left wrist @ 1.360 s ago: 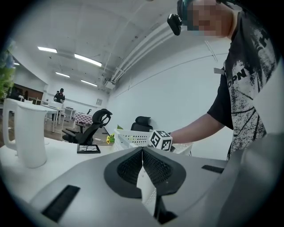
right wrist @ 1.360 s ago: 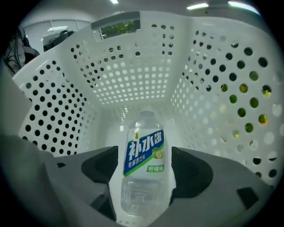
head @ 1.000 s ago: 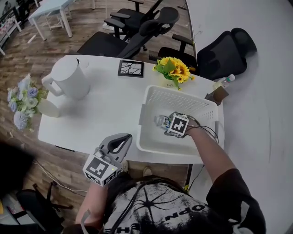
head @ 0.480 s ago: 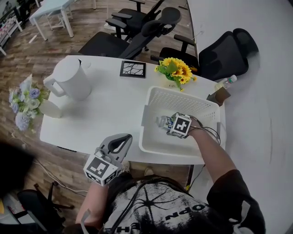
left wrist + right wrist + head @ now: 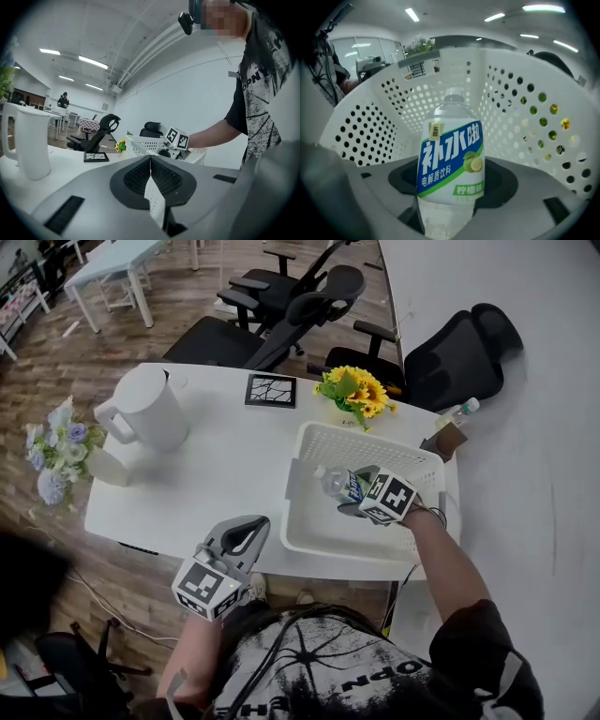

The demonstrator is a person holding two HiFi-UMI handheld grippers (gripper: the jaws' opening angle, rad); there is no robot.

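Off the table's (image 5: 225, 460) near edge, at left, the left gripper (image 5: 246, 532) hangs with jaws pressed together, holding nothing. Further right, the right gripper (image 5: 354, 491) is clamped on a clear drink bottle (image 5: 339, 484). The bottle's lower body sits between the jaws and its neck points away, over the white basket (image 5: 309, 442).

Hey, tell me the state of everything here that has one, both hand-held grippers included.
Right hand-held gripper: shut on the bottle.
Left hand-held gripper: shut, beside the near edge of the table.
Bottle: gripped, within the walls of the basket.
Basket: upright on the table.
Pitcher: upright on the table.
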